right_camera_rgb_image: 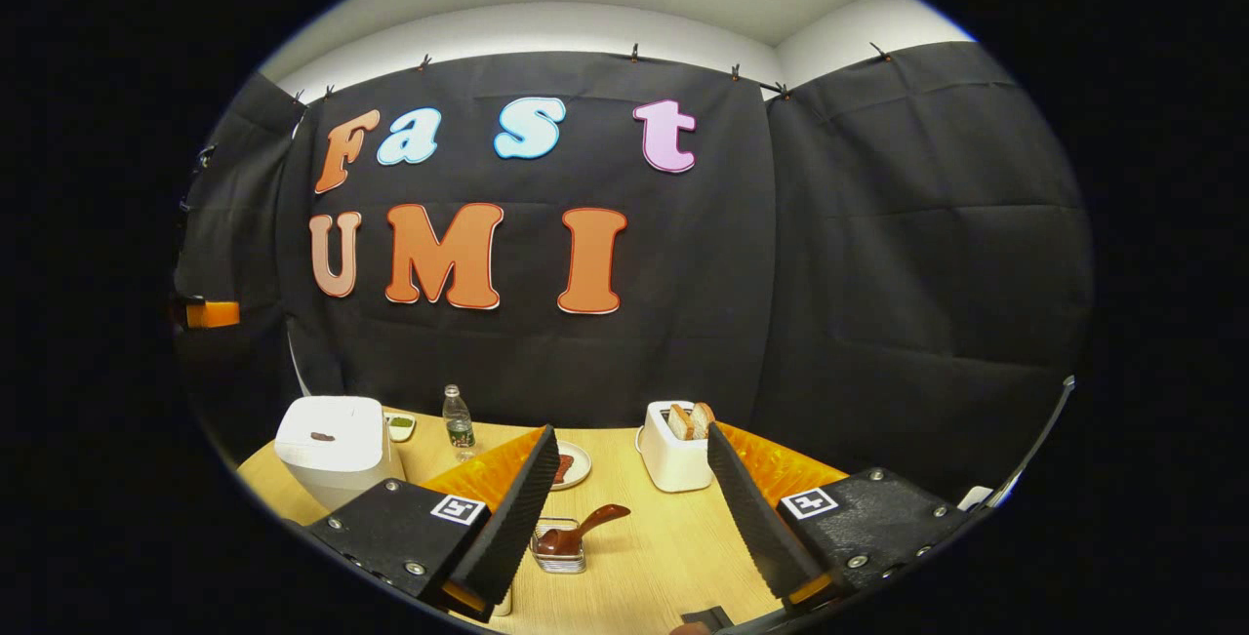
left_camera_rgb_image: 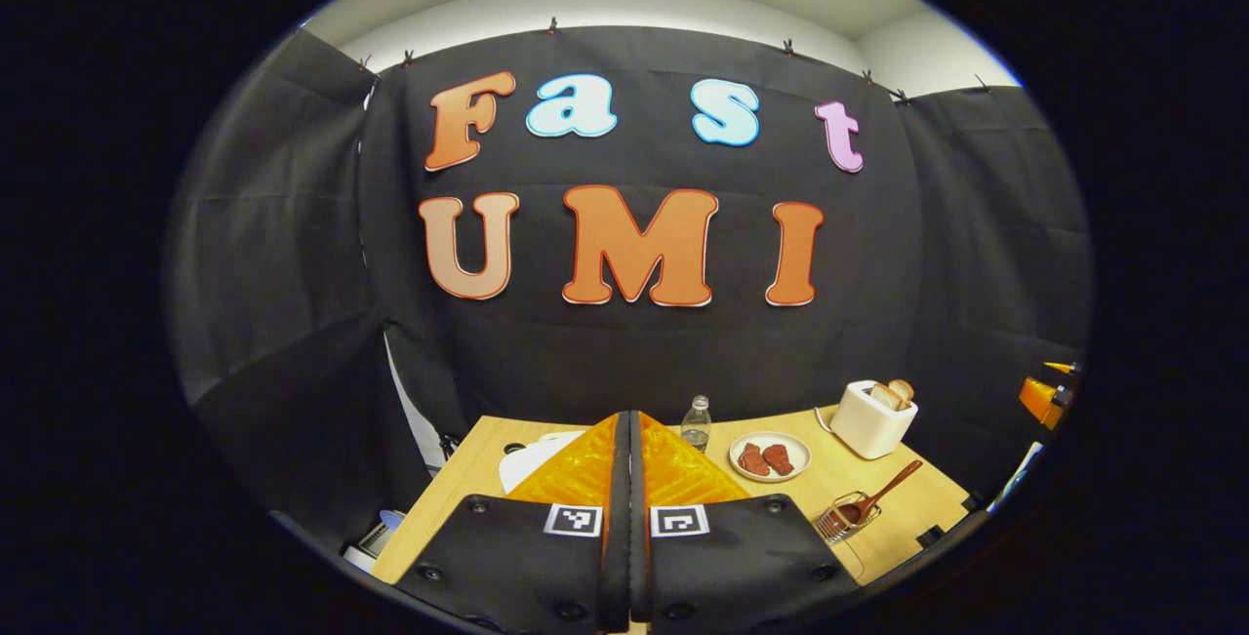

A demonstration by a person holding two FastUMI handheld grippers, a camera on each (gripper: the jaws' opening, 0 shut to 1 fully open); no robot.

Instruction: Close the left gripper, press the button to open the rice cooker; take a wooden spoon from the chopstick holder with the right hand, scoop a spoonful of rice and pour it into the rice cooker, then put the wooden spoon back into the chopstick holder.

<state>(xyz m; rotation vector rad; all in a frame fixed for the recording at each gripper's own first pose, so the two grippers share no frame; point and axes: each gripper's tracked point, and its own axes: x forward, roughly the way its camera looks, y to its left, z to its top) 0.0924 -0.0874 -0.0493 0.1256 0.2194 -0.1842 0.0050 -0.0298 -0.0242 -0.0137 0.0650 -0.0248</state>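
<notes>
The left tongs (left_camera_rgb_image: 629, 479) are fully closed and empty, raised above the light wooden table (right_camera_rgb_image: 673, 528). The right tongs (right_camera_rgb_image: 624, 508) are spread wide and empty. The closing step appears complete; the next move calls for lowering the left tongs onto the dark button (right_camera_rgb_image: 322, 437) atop the closed white boxy rice cooker (right_camera_rgb_image: 332, 450). The small wire chopstick holder (right_camera_rgb_image: 559, 552) holds the brown wooden spoon (right_camera_rgb_image: 584, 530), handle leaning out. A round plate (left_camera_rgb_image: 770, 456) carries two reddish-brown pieces; the white toaster (right_camera_rgb_image: 673, 455) holds bread slices.

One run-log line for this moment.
left gripper shut, empty | right gripper open | rice cooker lid closed | wooden spoon in chopstick holder
</notes>
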